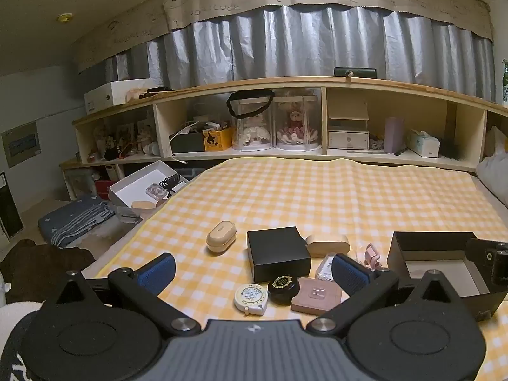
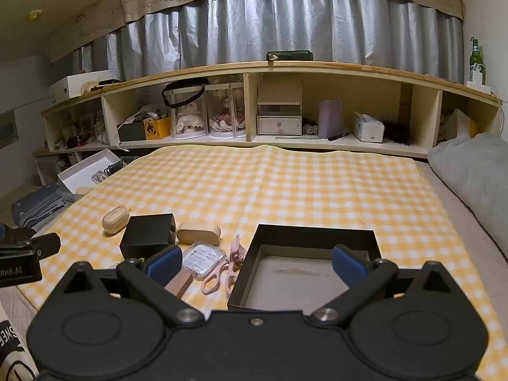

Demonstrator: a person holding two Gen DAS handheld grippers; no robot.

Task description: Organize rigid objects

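Note:
On the yellow checked cloth [image 1: 317, 197] lie small rigid objects. In the left wrist view my left gripper [image 1: 254, 271] is open above a white tape measure [image 1: 250, 298], a round black tin [image 1: 283, 285] and a pink flat case [image 1: 317, 295]. Beyond them sit a closed black box [image 1: 277, 252], a beige oval case [image 1: 221, 238] and a second beige case [image 1: 328, 245]. In the right wrist view my right gripper [image 2: 255, 265] is open over the near left part of an open black box [image 2: 304, 273]. Pink scissors [image 2: 222, 270] and a clear plastic case [image 2: 203, 258] lie left of it.
A long wooden shelf [image 1: 285, 155] full of boxes and dolls runs behind the bed. A white open box [image 1: 143, 184] sits off the cloth's far left corner. A grey pillow [image 2: 476, 174] lies at the right. The other gripper shows at each view's edge.

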